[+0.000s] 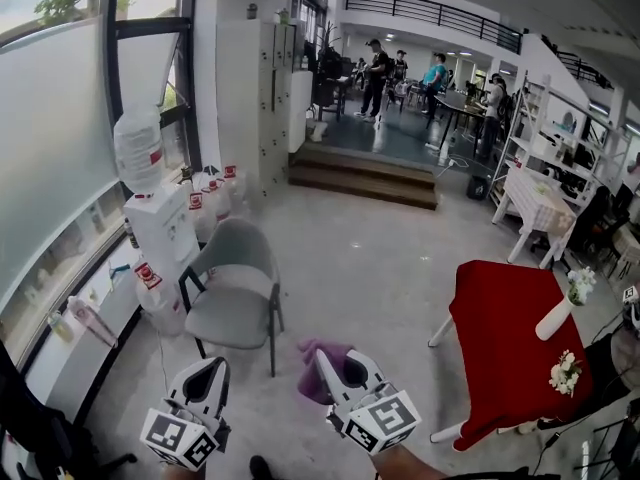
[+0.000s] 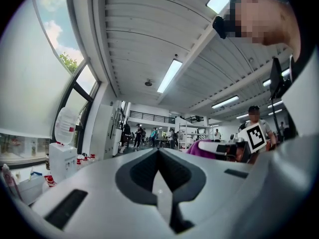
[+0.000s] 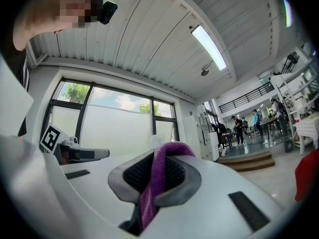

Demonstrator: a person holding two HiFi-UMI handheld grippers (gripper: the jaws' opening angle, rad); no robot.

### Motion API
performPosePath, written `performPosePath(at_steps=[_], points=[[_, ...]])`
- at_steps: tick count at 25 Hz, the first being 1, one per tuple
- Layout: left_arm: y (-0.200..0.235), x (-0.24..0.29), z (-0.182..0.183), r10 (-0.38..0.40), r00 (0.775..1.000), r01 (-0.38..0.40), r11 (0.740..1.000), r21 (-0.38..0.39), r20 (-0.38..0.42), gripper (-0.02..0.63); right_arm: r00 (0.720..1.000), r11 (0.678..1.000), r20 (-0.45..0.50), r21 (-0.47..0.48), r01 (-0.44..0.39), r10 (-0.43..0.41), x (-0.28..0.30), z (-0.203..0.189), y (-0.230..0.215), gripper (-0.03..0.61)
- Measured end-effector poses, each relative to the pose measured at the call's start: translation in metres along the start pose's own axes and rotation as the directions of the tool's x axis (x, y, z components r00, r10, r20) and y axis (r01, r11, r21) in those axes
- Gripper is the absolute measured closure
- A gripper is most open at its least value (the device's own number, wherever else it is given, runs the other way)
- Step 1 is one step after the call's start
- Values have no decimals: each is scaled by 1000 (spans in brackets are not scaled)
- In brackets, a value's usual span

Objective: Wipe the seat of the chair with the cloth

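Purple cloth clamped in right gripper fingers; grey chair, black frame, upright, well apart.

One chair, one cloth, two tools, one red table.

Left tool closed, empty — right tool pinching the cloth.

Water dispenser by the window at left, red-draped table at right (white vase on it), steps beyond
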State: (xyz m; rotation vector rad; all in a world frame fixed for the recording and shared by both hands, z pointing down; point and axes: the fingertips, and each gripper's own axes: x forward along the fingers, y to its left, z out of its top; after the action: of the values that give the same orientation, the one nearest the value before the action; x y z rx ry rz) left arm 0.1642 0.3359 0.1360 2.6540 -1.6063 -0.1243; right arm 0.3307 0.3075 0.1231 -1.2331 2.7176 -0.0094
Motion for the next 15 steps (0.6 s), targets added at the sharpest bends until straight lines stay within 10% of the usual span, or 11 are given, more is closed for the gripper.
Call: performPosePath(at_steps=[15], points=[[118,10,5,18,1000,-18,1000,-12,4,606,1000,1000,-15,-15,6,-7,112,-17,27,558]])
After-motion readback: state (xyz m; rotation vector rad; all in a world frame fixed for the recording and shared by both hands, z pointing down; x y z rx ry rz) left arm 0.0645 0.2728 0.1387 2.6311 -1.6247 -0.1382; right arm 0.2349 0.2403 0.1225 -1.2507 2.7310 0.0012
